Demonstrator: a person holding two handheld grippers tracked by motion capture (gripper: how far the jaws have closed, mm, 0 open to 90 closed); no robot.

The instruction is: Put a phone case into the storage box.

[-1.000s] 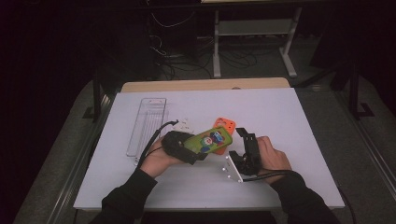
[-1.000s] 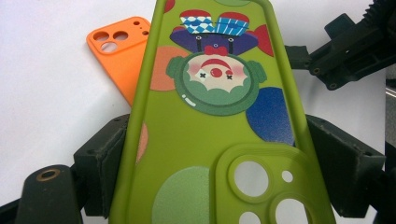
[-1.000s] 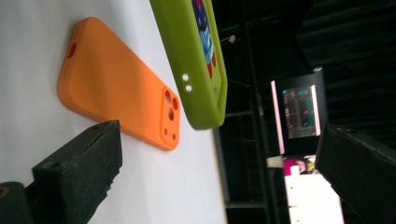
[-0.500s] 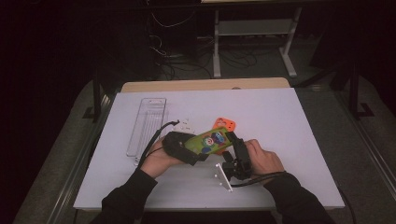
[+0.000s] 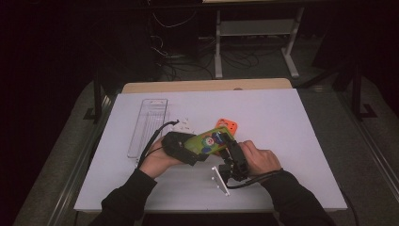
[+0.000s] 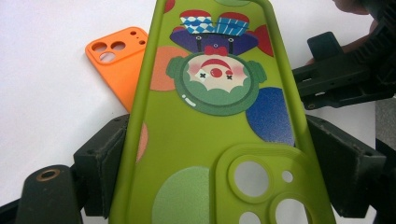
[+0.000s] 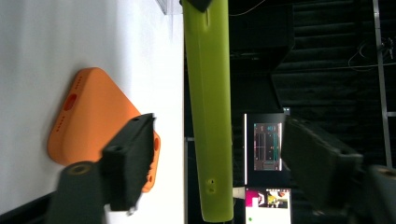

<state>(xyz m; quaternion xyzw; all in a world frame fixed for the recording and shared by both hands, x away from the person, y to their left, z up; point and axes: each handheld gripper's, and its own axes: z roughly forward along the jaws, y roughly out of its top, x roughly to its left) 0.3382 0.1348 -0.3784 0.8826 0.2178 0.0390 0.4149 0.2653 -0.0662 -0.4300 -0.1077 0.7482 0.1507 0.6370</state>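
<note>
Your left tool point(image 5: 197, 155) clamped tight across camera end of green phone case point(image 6: 210, 140), holding it above tabletop point(image 5: 291, 122). Your right tool point(image 7: 215, 163) has been closing, jaws straddling case's free end edge-on, pads not yet touching. Step: second grip. Next: squeeze squarely on case edges. Beyond: orange case point(image 5: 227, 127) flat on tabletop.

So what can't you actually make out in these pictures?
- Green phone case: its lower end runs off the bottom edge of the left gripper view.
- Orange phone case: partly hidden behind the green one in the high view.
- Small white bits beside the clear tray: too small to identify.
</note>
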